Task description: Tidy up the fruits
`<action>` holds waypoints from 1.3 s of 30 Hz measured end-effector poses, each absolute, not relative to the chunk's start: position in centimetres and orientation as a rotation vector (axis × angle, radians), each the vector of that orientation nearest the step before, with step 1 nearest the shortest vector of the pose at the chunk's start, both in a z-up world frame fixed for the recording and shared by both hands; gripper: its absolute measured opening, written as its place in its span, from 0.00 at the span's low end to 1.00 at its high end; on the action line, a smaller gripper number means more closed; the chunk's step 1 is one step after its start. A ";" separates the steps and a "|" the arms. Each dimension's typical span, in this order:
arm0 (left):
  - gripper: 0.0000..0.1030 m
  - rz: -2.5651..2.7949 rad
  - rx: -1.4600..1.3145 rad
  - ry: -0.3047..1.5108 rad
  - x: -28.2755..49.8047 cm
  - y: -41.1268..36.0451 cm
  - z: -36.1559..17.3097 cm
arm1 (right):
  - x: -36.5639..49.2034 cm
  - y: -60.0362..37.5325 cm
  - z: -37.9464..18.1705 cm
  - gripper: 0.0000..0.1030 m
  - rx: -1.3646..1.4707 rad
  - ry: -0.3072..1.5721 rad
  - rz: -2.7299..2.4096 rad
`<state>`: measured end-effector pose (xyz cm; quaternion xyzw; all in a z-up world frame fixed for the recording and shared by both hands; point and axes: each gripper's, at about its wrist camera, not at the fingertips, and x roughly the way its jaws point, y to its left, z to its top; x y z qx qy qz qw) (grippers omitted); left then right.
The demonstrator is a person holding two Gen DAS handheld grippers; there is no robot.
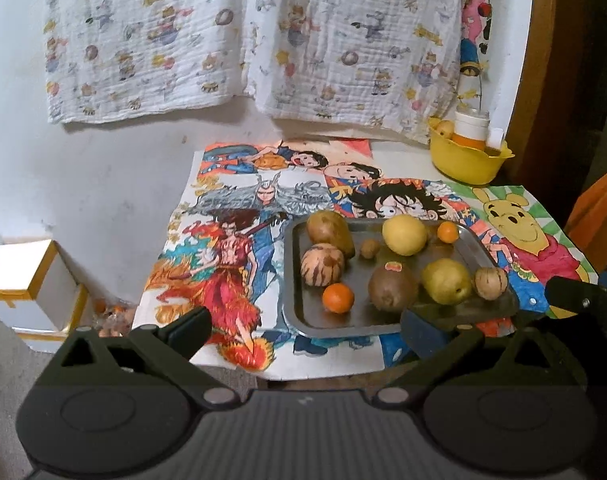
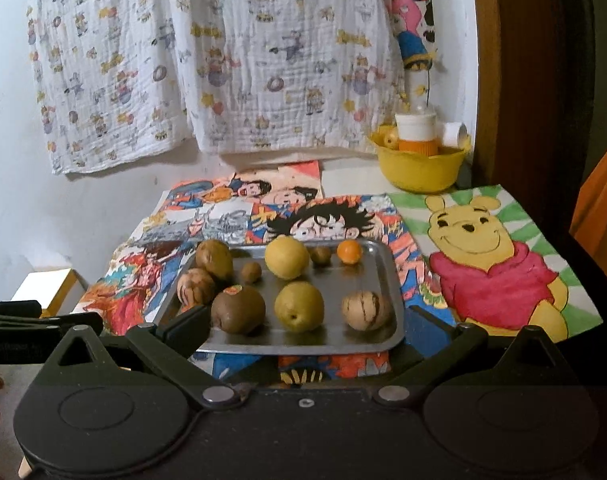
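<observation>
Both grippers — left (image 1: 305, 326), right (image 2: 305, 326) — stood wide, empty, short of the tray (image 2: 391, 280); approach one fruit squarely, clear of neighbours.

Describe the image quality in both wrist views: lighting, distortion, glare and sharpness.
Left wrist view: dim, warm indoor light, fisheye bending at the edges and dark corners, soft dull sheen on the metal tray, left hand-held gripper in shade, fruit slightly soft. Right wrist view: similar dimness and curvature, no harsh glare on the tray, faint shadows under the fruit, right hand-held gripper dark, cloth above evenly lit.
</observation>
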<state>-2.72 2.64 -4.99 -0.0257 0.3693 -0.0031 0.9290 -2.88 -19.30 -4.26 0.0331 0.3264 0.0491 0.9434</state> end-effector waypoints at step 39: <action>0.99 -0.004 -0.057 0.801 -4.5 2.2 -5.6 | -2.9 -19.8 -5.5 0.99 0.082 0.751 0.150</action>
